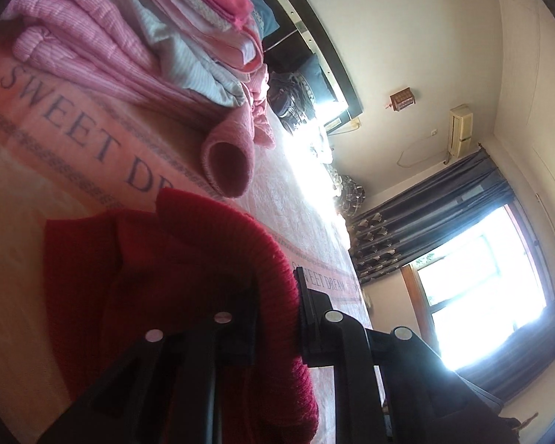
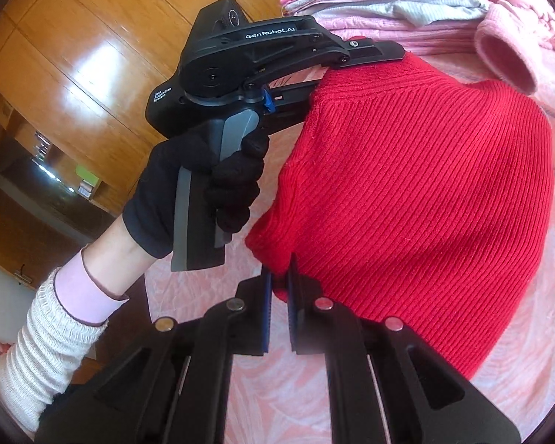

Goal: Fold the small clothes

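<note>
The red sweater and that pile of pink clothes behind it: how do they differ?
The red sweater is one bright ribbed knit, while the pile is many pale pink, white and grey pieces. The sweater is lifted, pinched by the left claw and the right claw; the pile lies neatly stacked, untouched. Both are over the same pink bedspread.

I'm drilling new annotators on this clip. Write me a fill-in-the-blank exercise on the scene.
1. Both grippers are shut on a ribbed knit garment coloured ____.
2. The hand holding the left gripper wears a ____ glove.
3. The bed cover is printed with the words SWEET ____.
4. Beyond the garment, the folded clothes lie in a stack, mostly coloured ____.

Missing words: red; black; DREAM; pink
</note>
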